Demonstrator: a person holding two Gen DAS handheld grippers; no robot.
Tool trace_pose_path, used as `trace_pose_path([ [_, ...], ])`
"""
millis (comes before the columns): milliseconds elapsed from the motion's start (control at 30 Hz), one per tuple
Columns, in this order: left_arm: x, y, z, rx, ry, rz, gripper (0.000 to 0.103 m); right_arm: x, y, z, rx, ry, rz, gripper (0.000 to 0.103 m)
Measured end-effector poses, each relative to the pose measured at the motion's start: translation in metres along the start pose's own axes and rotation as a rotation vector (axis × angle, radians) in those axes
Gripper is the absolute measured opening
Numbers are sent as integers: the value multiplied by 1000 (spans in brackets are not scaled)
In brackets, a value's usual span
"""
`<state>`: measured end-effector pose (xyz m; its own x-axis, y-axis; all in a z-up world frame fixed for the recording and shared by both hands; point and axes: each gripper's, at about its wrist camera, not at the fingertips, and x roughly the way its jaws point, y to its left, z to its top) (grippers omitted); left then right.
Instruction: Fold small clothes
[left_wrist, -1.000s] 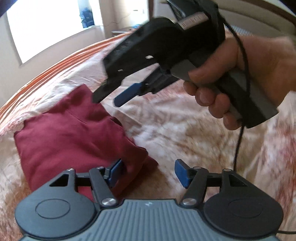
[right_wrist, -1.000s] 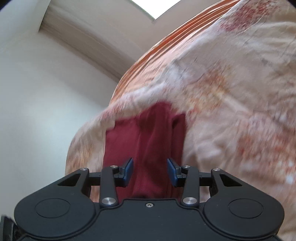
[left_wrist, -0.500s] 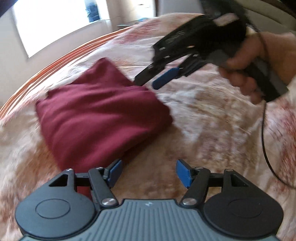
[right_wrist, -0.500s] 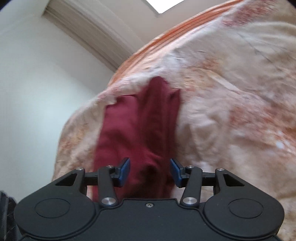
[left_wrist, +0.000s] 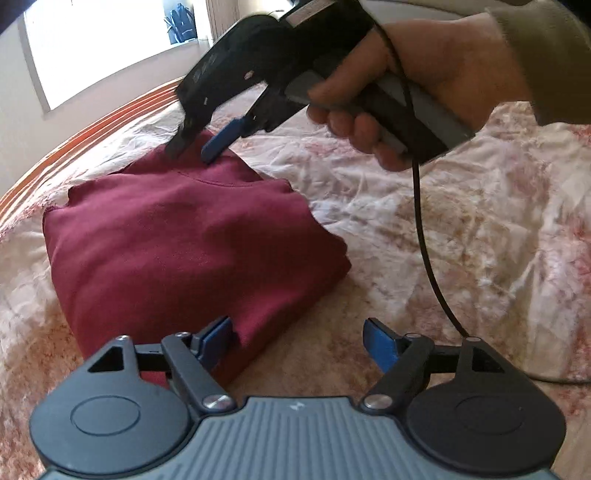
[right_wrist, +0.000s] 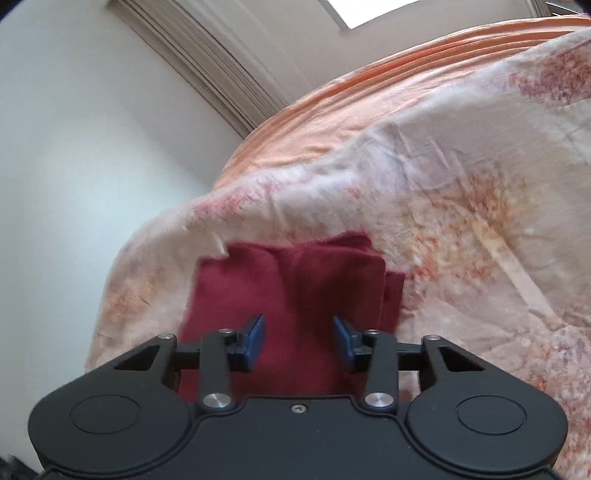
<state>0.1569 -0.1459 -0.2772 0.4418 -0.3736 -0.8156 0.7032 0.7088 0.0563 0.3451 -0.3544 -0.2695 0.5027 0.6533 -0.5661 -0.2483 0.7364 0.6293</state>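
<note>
A dark red garment (left_wrist: 184, 240) lies folded in a rough rectangle on the floral bedspread (left_wrist: 480, 240). My left gripper (left_wrist: 297, 338) is open and empty, its left finger at the garment's near right corner. My right gripper (left_wrist: 195, 146) shows in the left wrist view, held by a hand (left_wrist: 424, 88), with its blue pads just above the garment's far edge. In the right wrist view the right gripper (right_wrist: 299, 338) is open and empty over the folded garment (right_wrist: 295, 291).
An orange striped sheet edge (left_wrist: 92, 133) runs along the far side of the bed. A bright window (left_wrist: 110, 44) and a white wall (right_wrist: 92, 166) lie beyond. A black cable (left_wrist: 424, 229) hangs from the right gripper across the bedspread.
The right gripper has come down over the garment's far edge. The left wrist view has shifted so that the garment lies flatter and more central. Both grippers stay open.
</note>
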Motion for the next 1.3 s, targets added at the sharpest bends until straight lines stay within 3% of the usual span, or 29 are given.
trace_pose_path([
  [67,-13,7,-4,-50,-29,-28,82,-20,16,-11,-36,-17,101,74],
  [133,-28,17,-15,-124,-46,-55,82,-33,36,-30,-131,20,147,73],
  [233,-38,37,-34,-242,-24,-66,82,-41,65,-68,-466,44,9,69],
  [300,-43,50,-47,-299,3,-40,82,-39,73,-97,-707,97,-120,44],
  [333,-46,56,-53,-318,15,-22,82,-40,73,-109,-786,113,-174,41],
  [467,-51,78,-62,-366,27,30,82,-65,71,-111,-699,33,-150,37],
  [533,-50,86,-62,-387,18,47,82,-66,83,-104,-724,-1,-127,37],
  [667,-46,96,-47,-411,-16,47,82,-55,85,-105,-765,81,-63,39],
  [733,-45,103,-38,-432,-34,39,82,-42,72,-112,-772,172,-112,39],
  [767,-42,106,-34,-441,-41,33,83,-43,65,-112,-757,189,-127,40],
  [833,-35,111,-28,-460,-53,36,84,-58,49,-104,-611,164,-98,61],
  [867,-33,117,-26,-478,-61,36,85,-68,40,-98,-499,133,-61,80],
  [900,-30,125,-26,-507,-68,30,86,-75,31,-94,-400,100,-20,86],
  [967,-21,143,-26,-576,-67,13,86,-85,12,-81,-209,41,56,90],
  [1067,-4,169,-28,-679,-49,-30,86,-80,-8,-65,-41,-1,102,91],
  [1300,35,213,-32,-877,-29,-202,86,-15,-64,-43,309,68,173,91],
])
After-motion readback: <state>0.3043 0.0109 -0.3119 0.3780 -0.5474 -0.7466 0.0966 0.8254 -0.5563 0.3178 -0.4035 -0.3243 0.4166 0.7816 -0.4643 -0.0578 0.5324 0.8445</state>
